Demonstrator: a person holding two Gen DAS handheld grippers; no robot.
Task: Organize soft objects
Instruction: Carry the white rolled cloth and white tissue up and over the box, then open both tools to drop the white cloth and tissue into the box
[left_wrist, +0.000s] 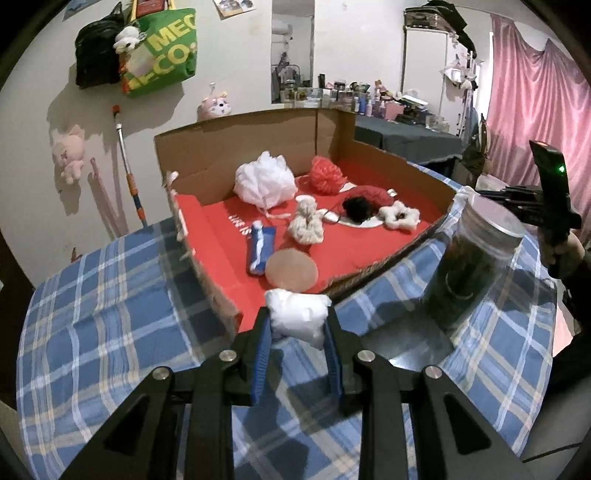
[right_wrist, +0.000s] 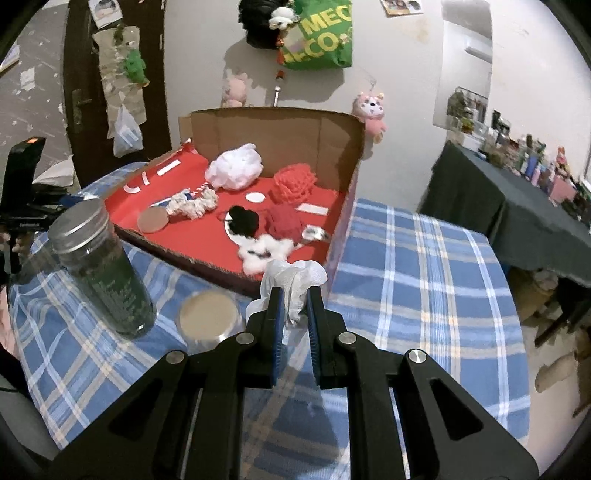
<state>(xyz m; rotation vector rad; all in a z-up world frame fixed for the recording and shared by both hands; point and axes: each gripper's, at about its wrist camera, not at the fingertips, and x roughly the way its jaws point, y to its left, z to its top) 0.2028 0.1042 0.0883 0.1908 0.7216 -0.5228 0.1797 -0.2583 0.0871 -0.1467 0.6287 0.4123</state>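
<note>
Left hand-held gripper, clamped on a white cotton wad, is positioned just before the red cardboard tray, nearer than the right hand-held gripper, which is clamped on white gauze.

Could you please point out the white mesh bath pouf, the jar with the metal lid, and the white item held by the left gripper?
White mesh bath pouf (left_wrist: 265, 180), left wrist view, middle of its ruffles.
Jar with the metal lid (right_wrist: 105, 273), right wrist view, its dark glass body.
White wad (left_wrist: 297, 314), left wrist view, centre, between the left gripper's fingers.
</note>
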